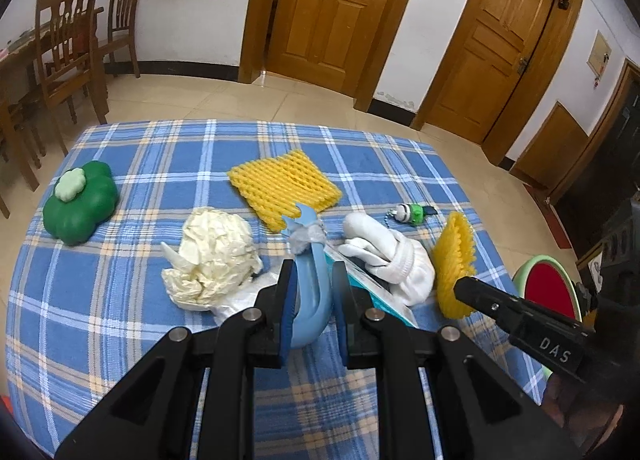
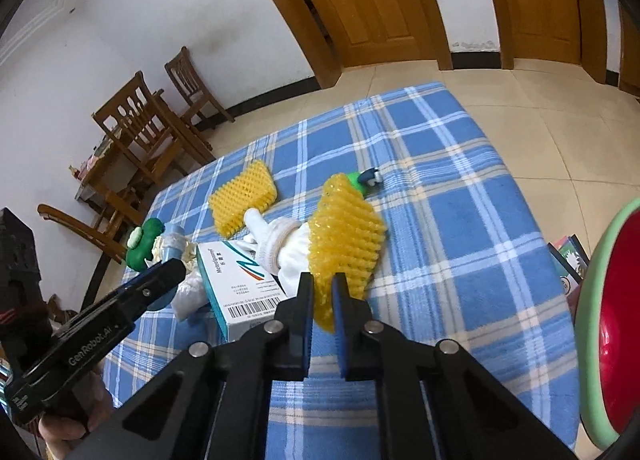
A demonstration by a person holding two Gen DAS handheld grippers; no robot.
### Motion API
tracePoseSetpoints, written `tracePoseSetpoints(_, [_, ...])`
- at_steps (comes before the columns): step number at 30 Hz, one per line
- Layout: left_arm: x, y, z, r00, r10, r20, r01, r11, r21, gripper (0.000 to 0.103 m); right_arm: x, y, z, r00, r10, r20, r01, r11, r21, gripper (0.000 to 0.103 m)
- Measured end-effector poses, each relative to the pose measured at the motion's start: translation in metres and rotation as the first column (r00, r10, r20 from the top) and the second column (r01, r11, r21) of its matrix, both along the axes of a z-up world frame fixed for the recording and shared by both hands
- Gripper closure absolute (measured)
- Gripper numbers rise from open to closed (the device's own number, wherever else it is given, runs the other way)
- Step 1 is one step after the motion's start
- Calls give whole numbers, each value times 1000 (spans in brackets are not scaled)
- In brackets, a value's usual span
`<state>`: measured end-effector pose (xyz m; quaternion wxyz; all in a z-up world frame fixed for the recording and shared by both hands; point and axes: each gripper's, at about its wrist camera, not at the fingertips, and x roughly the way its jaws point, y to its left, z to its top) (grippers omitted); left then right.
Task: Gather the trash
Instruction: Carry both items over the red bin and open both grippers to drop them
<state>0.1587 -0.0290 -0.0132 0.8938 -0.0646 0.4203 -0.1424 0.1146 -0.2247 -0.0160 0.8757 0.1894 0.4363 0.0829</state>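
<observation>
My left gripper (image 1: 313, 272) is shut on a light blue plastic strip (image 1: 312, 288) with a grey tuft at its far end, held over the blue plaid table (image 1: 120, 300). My right gripper (image 2: 323, 284) is shut on the near edge of a yellow foam fruit net (image 2: 344, 236), which also shows in the left wrist view (image 1: 454, 260). A second yellow foam net (image 1: 284, 183) lies flat at mid table. A crumpled cream paper wad (image 1: 212, 256) lies to the left of the left gripper. A white and teal box (image 2: 236, 284) lies under white gloves (image 1: 388, 252).
A green clover-shaped container (image 1: 80, 199) sits at the table's left. A small green and white keychain toy (image 1: 410, 213) lies to the right. A red bin with a green rim (image 2: 612, 320) stands off the table's right edge. Wooden chairs (image 1: 68, 47) stand to the far left.
</observation>
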Motion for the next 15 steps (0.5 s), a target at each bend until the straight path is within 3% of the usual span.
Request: tracePoseSetpoints(15, [-26,-19,16,999,-53,9,54,998,-27,86,-60,-35,43,989,-94,111,90,995,39,93])
